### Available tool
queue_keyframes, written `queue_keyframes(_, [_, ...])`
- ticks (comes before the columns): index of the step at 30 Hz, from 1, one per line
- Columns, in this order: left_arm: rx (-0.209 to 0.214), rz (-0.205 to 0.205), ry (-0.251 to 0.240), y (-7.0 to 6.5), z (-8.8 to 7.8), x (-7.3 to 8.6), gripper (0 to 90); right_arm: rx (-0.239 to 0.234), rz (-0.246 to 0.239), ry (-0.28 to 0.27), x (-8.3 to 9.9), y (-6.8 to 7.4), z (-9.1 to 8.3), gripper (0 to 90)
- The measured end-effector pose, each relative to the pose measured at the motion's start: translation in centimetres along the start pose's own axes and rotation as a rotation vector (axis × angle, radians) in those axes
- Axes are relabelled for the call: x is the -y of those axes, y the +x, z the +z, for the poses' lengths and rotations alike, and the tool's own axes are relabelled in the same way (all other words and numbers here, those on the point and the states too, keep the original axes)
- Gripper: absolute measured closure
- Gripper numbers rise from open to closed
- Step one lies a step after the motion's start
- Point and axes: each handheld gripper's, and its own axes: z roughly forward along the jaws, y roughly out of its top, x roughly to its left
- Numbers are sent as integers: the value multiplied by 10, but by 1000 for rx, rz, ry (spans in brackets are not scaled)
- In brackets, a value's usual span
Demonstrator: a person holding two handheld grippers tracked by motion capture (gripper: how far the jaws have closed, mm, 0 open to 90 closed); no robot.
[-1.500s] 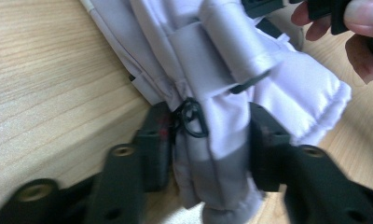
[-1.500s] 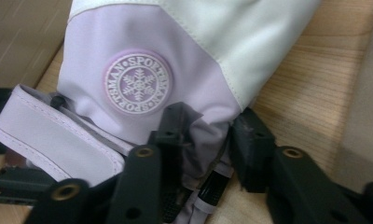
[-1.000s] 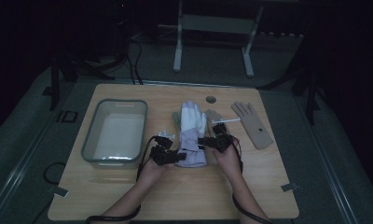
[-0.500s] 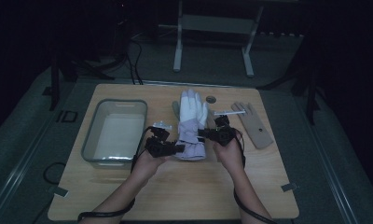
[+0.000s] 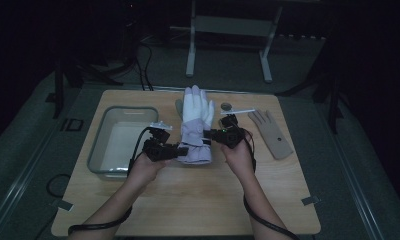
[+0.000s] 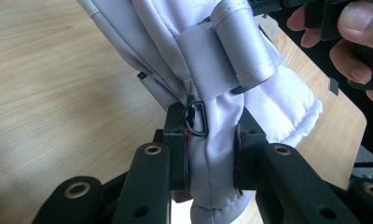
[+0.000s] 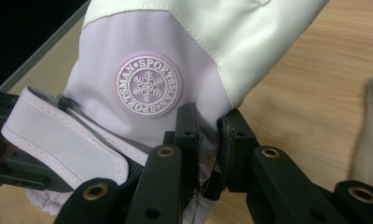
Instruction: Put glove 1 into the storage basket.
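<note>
The ski glove (image 5: 194, 127) hangs above the table's (image 5: 188, 200) middle, cuff gripped by both tools: left gripper (image 6: 211, 156) clamps one cuff edge, right gripper (image 7: 206, 140) the other. Best to lift evenly, w/ grips level, so fabric won't slip. Wood tabletop; clear bin (image 5: 119, 142) at left, tan glove (image 5: 272, 134) at right; dark room behind.

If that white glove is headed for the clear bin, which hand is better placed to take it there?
Probably the left. Both claws are shut on the glove cuff, but the left claw holds the side next to the bin; the right claw would have to cross over.
</note>
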Motion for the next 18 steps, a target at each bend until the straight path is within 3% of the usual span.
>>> queue_keyframes(9, [-29,-12,-13,16,-30,5,728,-24,-31,1,-16,26,16,793])
queue_keyframes(18, [-80,-33,-26,40,-66,19,727,-57,-73,24,-34,60,47,793])
